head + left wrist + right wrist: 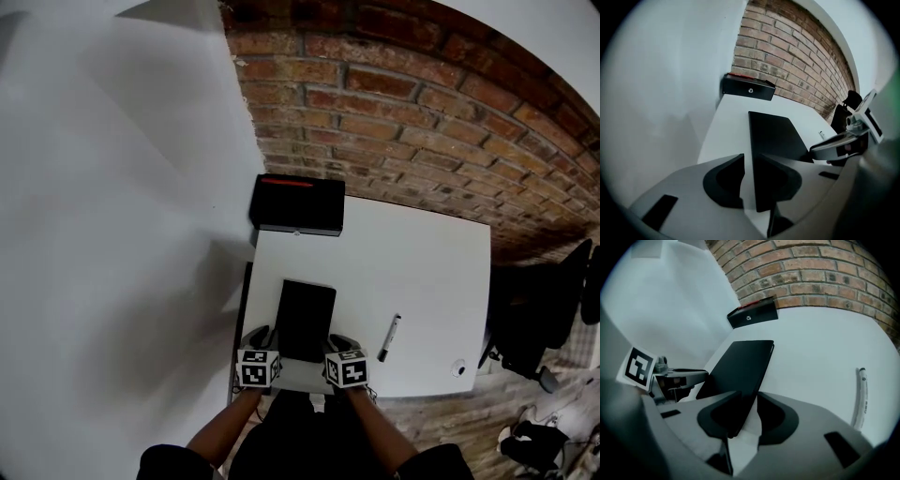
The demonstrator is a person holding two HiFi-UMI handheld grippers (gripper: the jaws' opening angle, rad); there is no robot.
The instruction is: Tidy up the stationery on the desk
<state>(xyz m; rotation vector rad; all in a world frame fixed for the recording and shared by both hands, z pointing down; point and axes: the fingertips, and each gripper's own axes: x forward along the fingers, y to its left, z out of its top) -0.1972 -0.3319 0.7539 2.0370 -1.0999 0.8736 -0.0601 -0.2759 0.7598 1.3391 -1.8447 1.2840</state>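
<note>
Left gripper and right gripper, jaws apart, straddle flat matte-black rectangular notebook

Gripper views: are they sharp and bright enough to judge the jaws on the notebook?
Left gripper view: dim, dark fisheye corners, jaws soft-focus, yet the notebook edge reads cleanly. Right gripper view: same vignette, pen slightly blurred. Head view: brighter, brick wall bowed by the lens.

Brick wall, black chair
</note>
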